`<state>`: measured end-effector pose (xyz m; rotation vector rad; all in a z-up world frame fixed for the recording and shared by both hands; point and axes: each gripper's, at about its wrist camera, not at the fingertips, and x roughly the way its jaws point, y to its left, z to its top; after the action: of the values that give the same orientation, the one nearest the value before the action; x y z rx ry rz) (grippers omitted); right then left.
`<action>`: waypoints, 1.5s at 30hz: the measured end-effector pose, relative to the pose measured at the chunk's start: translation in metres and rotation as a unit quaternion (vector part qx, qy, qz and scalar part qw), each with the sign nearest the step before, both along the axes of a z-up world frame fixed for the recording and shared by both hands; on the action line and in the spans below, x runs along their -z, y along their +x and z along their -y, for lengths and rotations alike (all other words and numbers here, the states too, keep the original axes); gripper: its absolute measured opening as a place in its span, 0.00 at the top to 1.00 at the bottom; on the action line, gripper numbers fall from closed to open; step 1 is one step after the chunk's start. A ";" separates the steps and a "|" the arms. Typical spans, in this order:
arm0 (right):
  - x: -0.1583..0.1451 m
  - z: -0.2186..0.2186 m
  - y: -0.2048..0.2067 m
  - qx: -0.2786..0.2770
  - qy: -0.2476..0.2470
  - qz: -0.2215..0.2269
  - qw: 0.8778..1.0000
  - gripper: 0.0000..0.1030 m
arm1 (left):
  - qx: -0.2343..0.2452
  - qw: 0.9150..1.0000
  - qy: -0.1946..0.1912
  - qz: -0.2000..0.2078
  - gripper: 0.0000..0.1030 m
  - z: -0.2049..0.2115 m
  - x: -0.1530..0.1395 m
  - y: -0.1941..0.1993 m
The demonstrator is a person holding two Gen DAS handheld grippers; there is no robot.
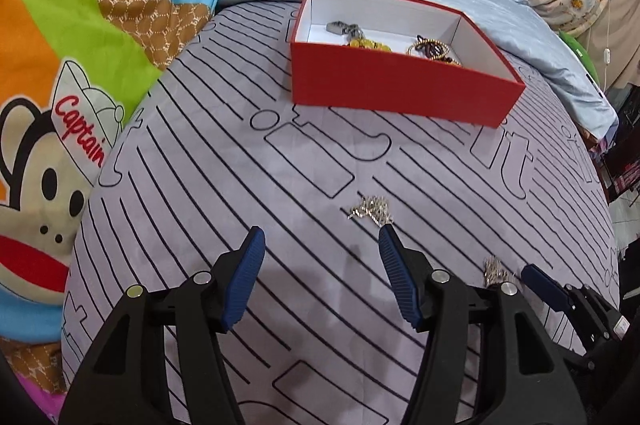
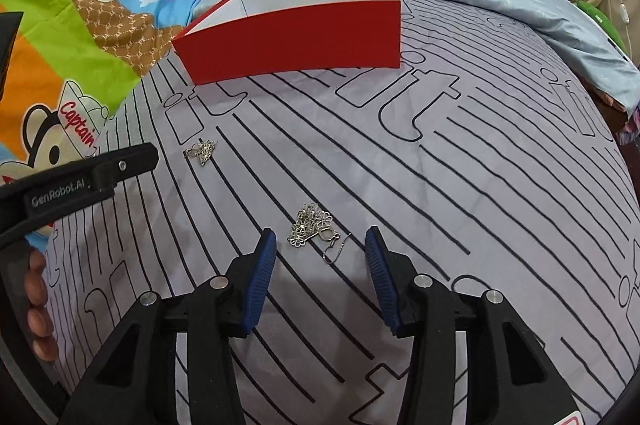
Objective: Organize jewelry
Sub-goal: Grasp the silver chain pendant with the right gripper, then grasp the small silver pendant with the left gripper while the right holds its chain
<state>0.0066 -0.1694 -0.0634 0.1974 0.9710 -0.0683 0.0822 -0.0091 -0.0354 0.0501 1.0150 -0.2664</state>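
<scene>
left wrist view, left to right: a cartoon monkey blanket [image 1: 72, 73] fills the nine o'clock side, beside a lilac striped bed cover [image 1: 224, 185]. the left tongs [image 1: 322, 237] stand wide apart over the cover, holding nothing. a silver earring [image 1: 370, 211] lies on the cover just ahead of the right-hand pad, at about one o'clock from the gap. at twelve o'clock sits an open red box [image 1: 400, 85], white inside, with a grey piece, yellow beads and dark beads in it. a second silver earring [image 1: 494, 271] lies at four o'clock, just beside the blue tip of the right tongs [image 1: 548, 291].

right wrist view, left to right: the left tongs' black arm [image 2: 80, 181] reaches in at nine o'clock, one earring [image 2: 202, 151] near its tip. the right tongs [image 2: 320, 241] are wide too, empty, with the other flower-shaped earring [image 2: 314, 229] lying on the cover between their tips. the red box [image 2: 296, 41] sits at twelve o'clock.
</scene>
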 end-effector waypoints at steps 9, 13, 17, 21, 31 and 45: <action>0.003 -0.005 0.008 0.000 -0.007 0.004 1.000 0.76 | 0.001 1.000 0.000 -0.015 0.45 -0.001 0.009 -0.004; 0.003 -0.004 0.008 0.000 -0.006 0.007 1.000 0.76 | 0.003 1.000 0.001 -0.018 0.45 0.000 0.012 -0.005; 0.003 -0.002 0.007 0.003 0.002 0.006 1.000 0.76 | 0.006 1.000 -0.004 -0.022 0.45 0.002 0.014 -0.004; 0.002 0.004 0.007 0.009 0.011 0.006 1.000 0.76 | 0.006 1.000 -0.009 -0.022 0.45 0.005 0.016 0.000; 0.000 0.012 0.005 0.014 0.028 0.008 0.999 0.76 | 0.013 1.000 -0.023 -0.017 0.45 0.025 0.020 0.017; 0.000 0.014 0.005 0.016 0.035 0.008 0.999 0.76 | 0.017 1.000 -0.018 -0.003 0.76 0.032 0.028 0.024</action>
<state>0.0119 -0.1833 -0.0633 0.2783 0.9556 -0.0619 0.1064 -0.0413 -0.0639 0.0345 1.0160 -0.3153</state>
